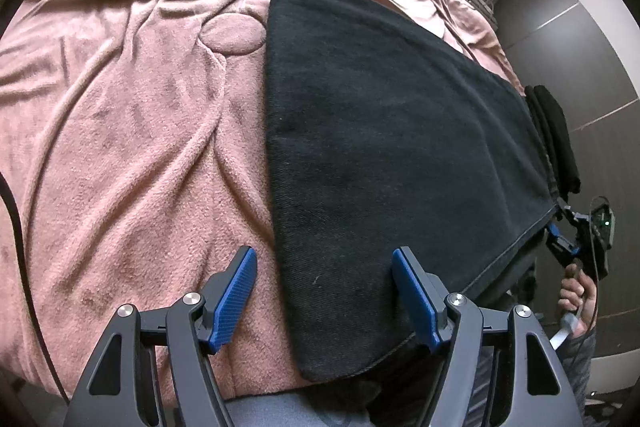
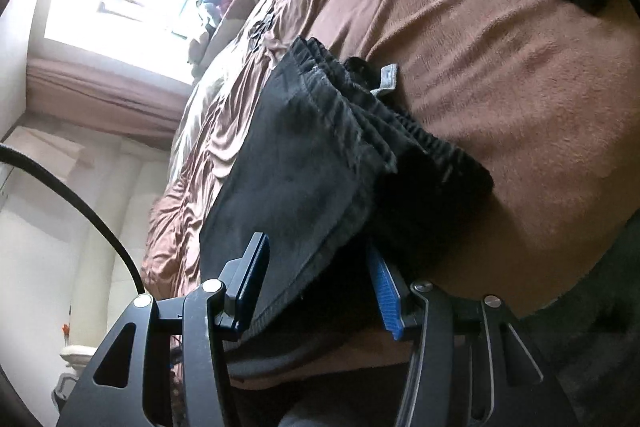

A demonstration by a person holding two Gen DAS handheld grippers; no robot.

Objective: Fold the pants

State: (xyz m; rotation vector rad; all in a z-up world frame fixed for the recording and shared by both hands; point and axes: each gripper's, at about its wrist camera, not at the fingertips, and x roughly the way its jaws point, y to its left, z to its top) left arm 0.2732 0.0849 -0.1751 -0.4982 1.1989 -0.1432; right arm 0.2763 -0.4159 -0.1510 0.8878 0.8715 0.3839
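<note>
1. While my left tongs (image 1: pixel 324 297) hang released, the soft black denim pants (image 1: pixel 392 155) lie folded just ahead on the pink fleece bed blanket (image 1: pixel 132 131).
2. Right tongs (image 2: pixel 320 291) straddle the limp waistband edge (image 2: pixel 352 131); I can't tell if they pinch it, though that thick hem seems the best hold.

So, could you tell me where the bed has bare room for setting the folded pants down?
Free: the pink blanket left of the black pants. Crowded: the right edge, where a folded dark pile lies beside the pants and the right gripper works.

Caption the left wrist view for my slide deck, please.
Open left gripper hovers over the near edge of black pants lying flat on a pink blanket.
</note>
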